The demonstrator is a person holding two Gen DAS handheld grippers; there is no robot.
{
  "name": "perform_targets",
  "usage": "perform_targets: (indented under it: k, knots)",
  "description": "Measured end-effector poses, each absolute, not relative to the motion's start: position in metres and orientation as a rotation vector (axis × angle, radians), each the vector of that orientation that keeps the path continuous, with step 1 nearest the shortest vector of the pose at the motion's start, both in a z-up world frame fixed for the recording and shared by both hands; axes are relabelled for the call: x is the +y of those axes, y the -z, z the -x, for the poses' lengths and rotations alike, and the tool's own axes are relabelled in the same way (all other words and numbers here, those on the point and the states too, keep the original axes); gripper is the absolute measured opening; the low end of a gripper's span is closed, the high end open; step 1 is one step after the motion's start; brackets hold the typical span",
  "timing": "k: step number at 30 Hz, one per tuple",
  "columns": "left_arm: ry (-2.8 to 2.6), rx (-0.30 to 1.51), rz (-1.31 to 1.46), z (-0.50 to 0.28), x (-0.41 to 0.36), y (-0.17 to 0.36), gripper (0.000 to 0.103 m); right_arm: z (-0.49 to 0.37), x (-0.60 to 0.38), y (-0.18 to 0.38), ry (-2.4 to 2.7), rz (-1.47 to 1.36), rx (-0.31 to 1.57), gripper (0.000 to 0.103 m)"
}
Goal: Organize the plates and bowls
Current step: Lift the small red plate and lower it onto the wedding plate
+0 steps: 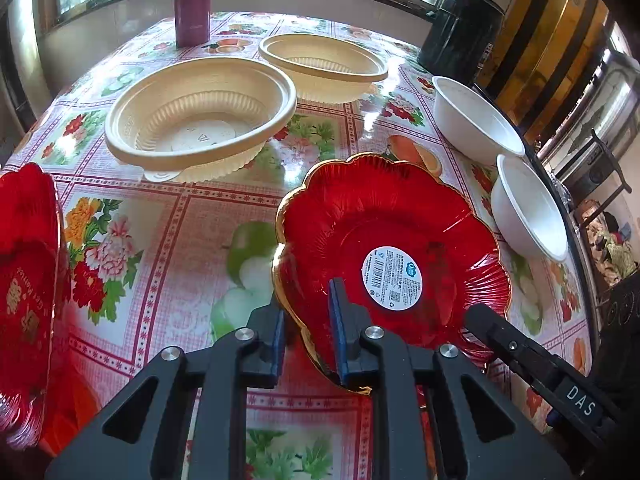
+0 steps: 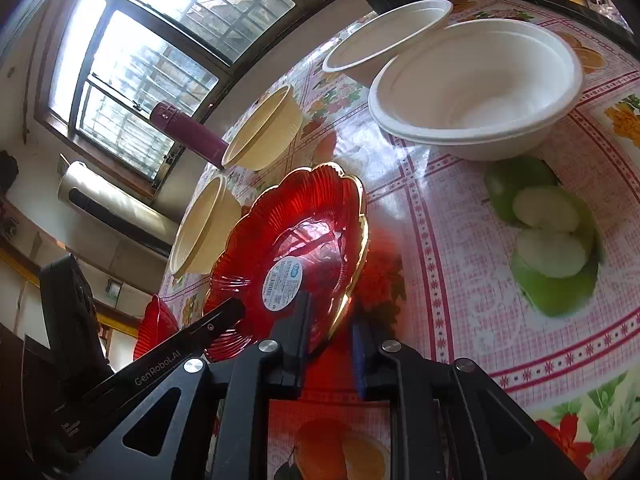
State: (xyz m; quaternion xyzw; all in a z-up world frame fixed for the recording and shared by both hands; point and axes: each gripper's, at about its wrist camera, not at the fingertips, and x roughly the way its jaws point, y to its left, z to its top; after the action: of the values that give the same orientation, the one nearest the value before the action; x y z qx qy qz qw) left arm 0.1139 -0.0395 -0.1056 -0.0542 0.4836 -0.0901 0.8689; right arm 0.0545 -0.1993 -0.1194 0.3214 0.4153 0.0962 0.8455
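Note:
A red flower-shaped plate [image 1: 380,220] with a gold rim and a round white label hangs tilted just above the floral tablecloth. My left gripper [image 1: 308,332] is shut on its near-left rim, one finger on the plate's face and one outside the rim. In the right wrist view the same plate [image 2: 296,216] has its near rim between the fingers of my right gripper [image 2: 328,340], which is shut on it. A second red plate [image 1: 24,260] lies at the far left. Two cream ribbed bowls [image 1: 200,112] [image 1: 324,60] and two white bowls [image 1: 472,116] [image 1: 528,208] stand beyond.
A maroon bottle [image 1: 192,0] stands at the back by the window. A black canister [image 1: 460,28] sits at the back right. The table edge [image 1: 560,200] curves close past the white bowls. Bare tablecloth [image 1: 180,240] lies between the two red plates.

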Motion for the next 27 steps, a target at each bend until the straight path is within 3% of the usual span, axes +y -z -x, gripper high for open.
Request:
perform_targets:
  k: [7, 15, 27]
  knots:
    - [0.16, 0.906, 0.088, -0.07, -0.012, 0.065, 0.018, -0.027, -0.171, 0.086, -0.273, -0.603, 0.831, 0.021]
    - [0.015, 0.781, 0.119, -0.041, 0.075, 0.022, 0.019, -0.034, -0.087, 0.042, -0.448, -0.474, 0.788, 0.023]
    - [-0.201, 0.889, 0.205, -0.042, 0.19, 0.056, 0.019, -0.07, 0.061, 0.068, -0.592, -0.287, 0.973, 0.023]
